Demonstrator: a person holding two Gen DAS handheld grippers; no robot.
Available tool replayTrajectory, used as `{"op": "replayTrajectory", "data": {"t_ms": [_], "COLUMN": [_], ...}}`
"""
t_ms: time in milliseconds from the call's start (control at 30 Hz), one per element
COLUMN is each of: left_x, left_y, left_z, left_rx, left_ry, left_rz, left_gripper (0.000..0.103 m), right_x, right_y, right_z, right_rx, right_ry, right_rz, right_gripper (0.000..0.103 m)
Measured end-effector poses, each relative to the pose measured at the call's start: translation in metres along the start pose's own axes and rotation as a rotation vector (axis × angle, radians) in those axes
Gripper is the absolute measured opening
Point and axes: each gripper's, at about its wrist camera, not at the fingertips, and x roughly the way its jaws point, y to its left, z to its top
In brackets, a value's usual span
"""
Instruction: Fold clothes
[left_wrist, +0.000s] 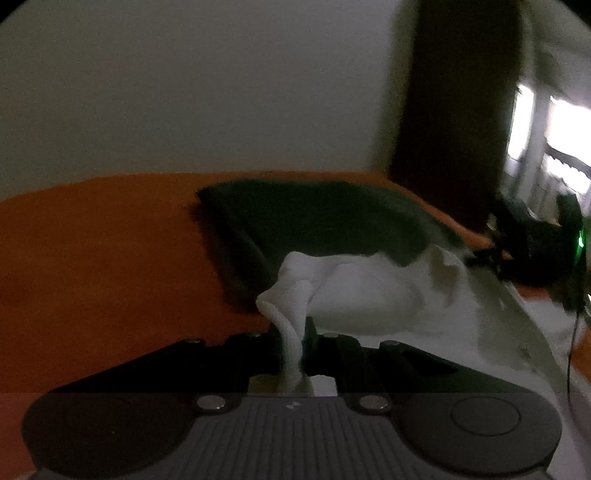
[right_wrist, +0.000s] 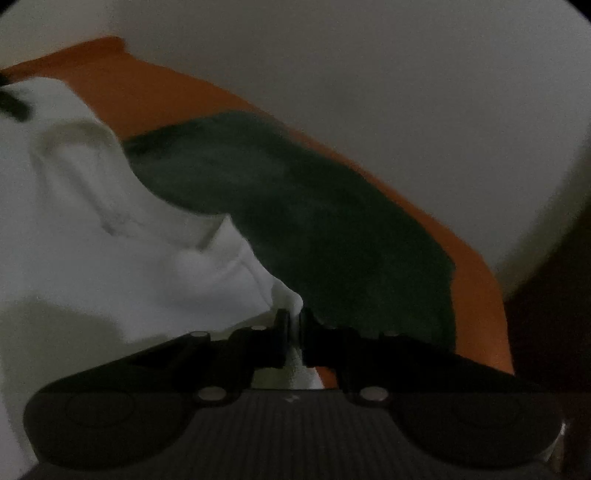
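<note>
Here, the left gripper (left_wrist: 291, 347) and right gripper (right_wrist: 293, 332) are each clenching an edge of the white garment (left_wrist: 369, 291), which is lying on the orange surface (left_wrist: 92, 258) just beside the dark green cloth (left_wrist: 314, 218) (presumably for lifting and folding it).

Looks like we're in somebody's bedroom: a bed with an orange sheet (left_wrist: 92, 258) pushed up against a plain pale wall (left_wrist: 184, 92), clothes lying on it, a dark curtain (left_wrist: 454, 92) beside a bright window (left_wrist: 565, 125).
</note>
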Motion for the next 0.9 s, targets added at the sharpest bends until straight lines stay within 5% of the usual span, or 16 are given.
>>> {"op": "replayTrajectory", "data": {"t_ms": [33, 100, 133, 167, 267, 467, 700, 833, 900], "left_x": [0.017, 0.05, 0.064, 0.069, 0.047, -0.048, -0.158, -0.181, -0.184], "left_y": [-0.003, -0.008, -0.01, -0.008, 0.006, 0.068, 0.065, 0.073, 0.081], "left_z": [-0.004, -0.013, -0.018, -0.025, -0.029, -0.031, -0.104, -0.149, -0.165], "left_rx": [-0.008, -0.024, -0.034, -0.053, -0.169, -0.341, -0.535, -0.673, -0.723], "left_ry": [0.068, 0.205, 0.26, 0.275, 0.203, 0.098, 0.043, 0.038, 0.027], "left_rz": [0.074, 0.223, 0.29, 0.332, 0.316, 0.333, 0.346, 0.367, 0.385], "left_gripper": [0.014, 0.049, 0.061, 0.077, 0.077, 0.087, 0.102, 0.102, 0.102], "right_x": [0.007, 0.023, 0.037, 0.051, 0.036, -0.056, -0.122, -0.132, -0.141], "right_y": [0.004, 0.013, 0.019, 0.025, 0.027, -0.063, -0.07, -0.036, -0.015], "right_z": [-0.001, -0.005, -0.008, -0.012, -0.01, -0.037, -0.155, -0.188, -0.188], "right_rx": [-0.018, -0.052, -0.056, -0.061, -0.079, 0.37, 0.708, 0.855, 0.871], "right_ry": [0.018, 0.071, 0.148, 0.222, 0.174, 0.073, 0.095, 0.125, 0.071], "right_rz": [-0.006, -0.021, -0.034, -0.049, -0.141, -0.044, 0.014, 0.05, 0.063], "right_gripper": [0.007, 0.011, 0.028, 0.034, 0.055, 0.077, 0.077, 0.077, 0.077]}}
